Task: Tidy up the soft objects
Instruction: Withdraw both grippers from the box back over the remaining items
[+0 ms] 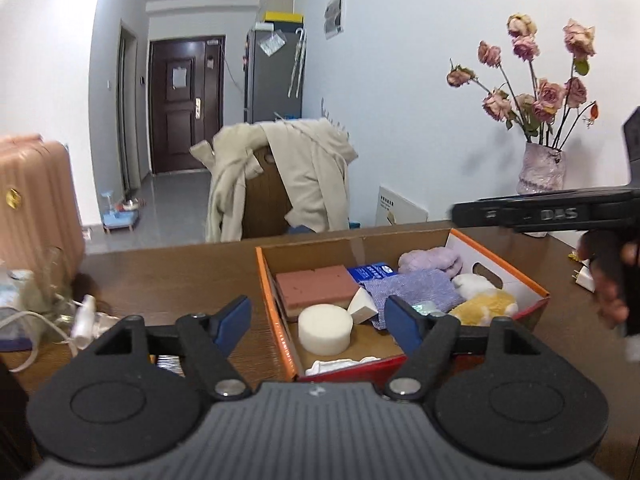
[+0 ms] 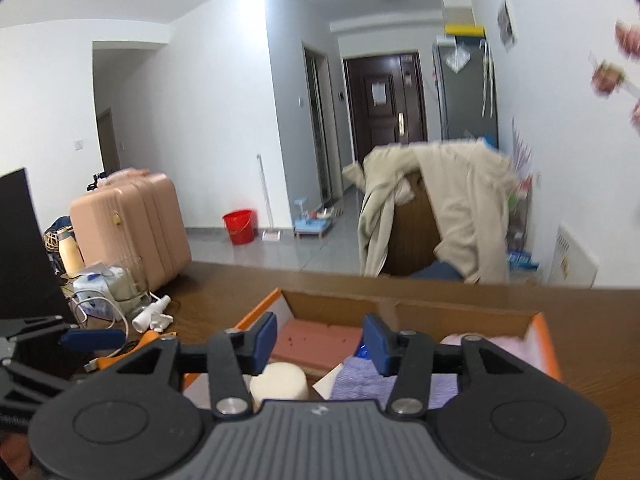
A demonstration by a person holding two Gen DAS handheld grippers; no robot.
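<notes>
Left wrist: both hand-held grippers point(image 1: 320, 320) point(image 2: 320, 344) released; vase point(image 1: 541, 170) behind box point(image 1: 500, 268).

Left tongs point(image 1: 318, 322) open, empty, held above near edge of cardboard box point(image 1: 500, 276) on desk point(image 1: 168, 272). Beyond tips: white foam cylinder point(image 1: 325, 328), pink sponge block point(image 1: 316, 286), purple cloth point(image 1: 412, 290), yellow plush toy point(image 1: 486, 306).
</notes>
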